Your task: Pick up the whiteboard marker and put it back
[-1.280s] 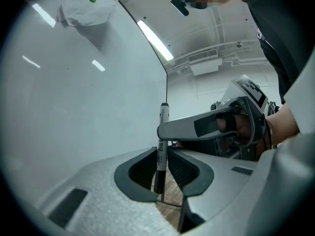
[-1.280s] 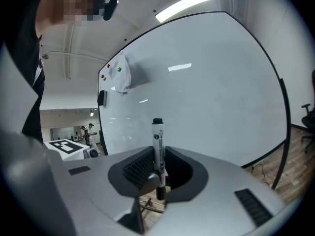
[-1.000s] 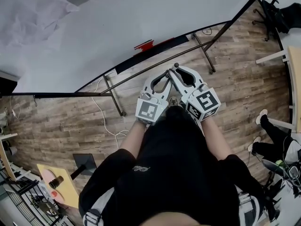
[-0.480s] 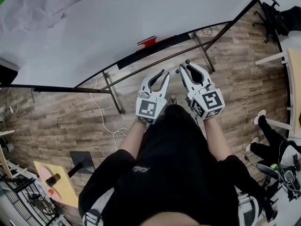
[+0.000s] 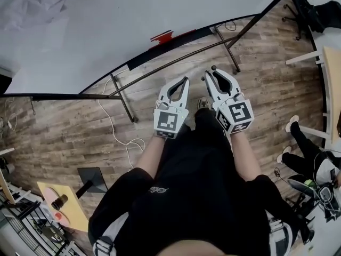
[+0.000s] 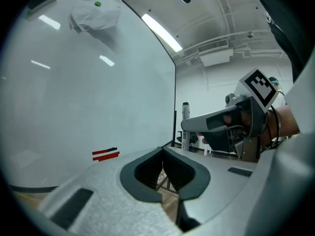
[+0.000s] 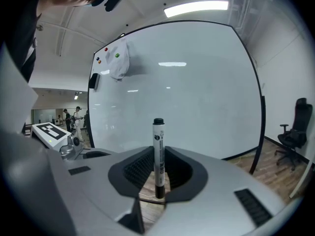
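A white whiteboard marker (image 7: 158, 154) with a black cap stands upright between the jaws of my right gripper (image 7: 158, 181), which is shut on its lower half. In the head view that gripper (image 5: 209, 74) is held level in front of the whiteboard (image 5: 106, 31), the marker (image 5: 213, 68) showing as a dark tip at its end. My left gripper (image 5: 186, 80) is beside it to the left, shut with nothing in it; its tips (image 6: 162, 162) meet. The left gripper view shows the marker (image 6: 185, 124) and right gripper (image 6: 221, 127) to the right.
Red items (image 5: 161, 36) lie on the whiteboard's tray. The board's metal stand legs (image 5: 122, 97) and a white cable (image 5: 120, 137) are on the wooden floor. An office chair (image 5: 309, 7) stands at far right, a seated person's legs (image 5: 298, 153) lower right. A cloth (image 7: 118, 58) hangs on the board.
The two grippers, whose tips were together a second ago, have drawn apart. The right one carried the marker to the right; both sank slightly in the head view.
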`<action>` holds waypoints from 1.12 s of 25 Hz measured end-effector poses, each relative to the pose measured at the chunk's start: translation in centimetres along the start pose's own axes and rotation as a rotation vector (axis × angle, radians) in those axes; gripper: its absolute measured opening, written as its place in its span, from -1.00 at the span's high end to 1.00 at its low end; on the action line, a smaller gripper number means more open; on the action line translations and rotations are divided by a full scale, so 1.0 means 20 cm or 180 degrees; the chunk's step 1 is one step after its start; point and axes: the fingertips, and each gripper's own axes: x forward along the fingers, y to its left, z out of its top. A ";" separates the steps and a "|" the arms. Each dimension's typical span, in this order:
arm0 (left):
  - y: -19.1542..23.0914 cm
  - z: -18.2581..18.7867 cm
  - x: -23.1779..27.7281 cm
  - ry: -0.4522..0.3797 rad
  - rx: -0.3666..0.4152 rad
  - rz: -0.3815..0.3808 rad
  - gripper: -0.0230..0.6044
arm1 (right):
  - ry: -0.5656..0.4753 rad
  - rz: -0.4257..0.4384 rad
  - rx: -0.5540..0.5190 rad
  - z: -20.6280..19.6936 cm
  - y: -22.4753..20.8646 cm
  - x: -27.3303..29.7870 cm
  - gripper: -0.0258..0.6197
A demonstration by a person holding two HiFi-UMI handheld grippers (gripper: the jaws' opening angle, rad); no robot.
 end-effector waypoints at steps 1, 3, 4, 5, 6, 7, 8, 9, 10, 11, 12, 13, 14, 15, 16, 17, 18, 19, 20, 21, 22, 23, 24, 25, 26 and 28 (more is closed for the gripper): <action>0.00 -0.01 0.01 0.0004 -0.0025 0.0009 0.90 | -0.0001 0.0001 -0.0003 0.00 -0.02 0.00 0.75; 0.00 -0.02 0.05 0.0040 -0.0043 0.0037 0.90 | -0.0007 0.0008 -0.0030 -0.01 -0.05 0.02 0.75; 0.00 -0.02 0.07 0.0044 -0.0057 0.0057 0.91 | -0.0009 0.0012 -0.0055 -0.01 -0.08 0.02 0.75; 0.00 -0.02 0.10 0.0048 -0.0065 0.0078 0.90 | -0.0009 0.0019 -0.0078 -0.01 -0.10 0.03 0.75; 0.00 -0.02 0.13 0.0064 -0.0058 0.0098 0.90 | -0.0008 0.0032 -0.0092 -0.02 -0.14 0.03 0.75; -0.01 -0.02 0.16 0.0086 -0.0047 0.0121 0.91 | -0.0007 0.0050 -0.0092 -0.02 -0.17 0.03 0.75; -0.02 -0.02 0.20 0.0104 -0.0042 0.0147 0.91 | -0.0010 0.0071 -0.0081 -0.01 -0.22 0.04 0.75; -0.03 -0.01 0.25 0.0116 -0.0046 0.0175 0.90 | -0.0018 0.0090 -0.0069 -0.01 -0.26 0.04 0.75; -0.04 0.00 0.29 0.0121 -0.0053 0.0202 0.90 | -0.0030 0.0108 -0.0062 0.01 -0.32 0.04 0.75; -0.05 0.02 0.34 0.0125 -0.0059 0.0230 0.90 | -0.0044 0.0126 -0.0060 0.02 -0.37 0.04 0.75; -0.07 0.03 0.39 0.0131 -0.0062 0.0260 0.91 | -0.0057 0.0150 -0.0059 0.04 -0.43 0.04 0.75; -0.09 0.05 0.44 0.0140 -0.0066 0.0290 0.90 | -0.0065 0.0179 -0.0054 0.05 -0.49 0.03 0.75; -0.12 0.06 0.49 0.0150 -0.0073 0.0322 0.91 | -0.0067 0.0212 -0.0039 0.05 -0.55 0.03 0.75; -0.15 0.06 0.54 0.0163 -0.0082 0.0357 0.91 | -0.0066 0.0246 -0.0013 0.05 -0.61 0.02 0.75; -0.18 0.06 0.58 0.0178 -0.0093 0.0395 0.91 | -0.0064 0.0281 0.0019 0.04 -0.68 0.01 0.75; -0.20 0.06 0.63 0.0198 -0.0111 0.0439 0.91 | -0.0064 0.0317 0.0047 0.03 -0.73 0.01 0.75; -0.20 0.06 0.67 0.0222 -0.0140 0.0491 0.91 | -0.0065 0.0358 0.0064 0.03 -0.78 0.02 0.75; -0.20 0.06 0.70 0.0249 -0.0179 0.0552 0.90 | -0.0065 0.0405 0.0060 0.03 -0.82 0.03 0.75; -0.18 0.05 0.73 0.0276 -0.0219 0.0624 0.91 | -0.0061 0.0460 0.0026 0.03 -0.85 0.06 0.75; -0.16 0.04 0.75 0.0301 -0.0249 0.0706 0.91 | -0.0049 0.0520 -0.0041 0.04 -0.87 0.09 0.75; -0.15 0.03 0.76 0.0325 -0.0269 0.0796 0.91 | -0.0029 0.0585 -0.0133 0.04 -0.88 0.11 0.75; -0.13 0.03 0.76 0.0342 -0.0285 0.0893 0.91 | -0.0001 0.0656 -0.0233 0.04 -0.88 0.14 0.75; -0.11 0.02 0.76 0.0352 -0.0308 0.0997 0.91 | 0.0033 0.0736 -0.0328 0.03 -0.87 0.17 0.75; -0.10 0.01 0.76 0.0356 -0.0336 0.1105 0.90 | 0.0075 0.0824 -0.0408 0.02 -0.86 0.20 0.75; -0.07 0.00 0.74 0.0360 -0.0361 0.1208 0.90 | 0.0123 0.0912 -0.0477 0.01 -0.85 0.23 0.75; 0.00 -0.02 0.69 0.0379 -0.0368 0.1397 0.90 | 0.0219 0.1077 -0.0583 -0.02 -0.79 0.30 0.75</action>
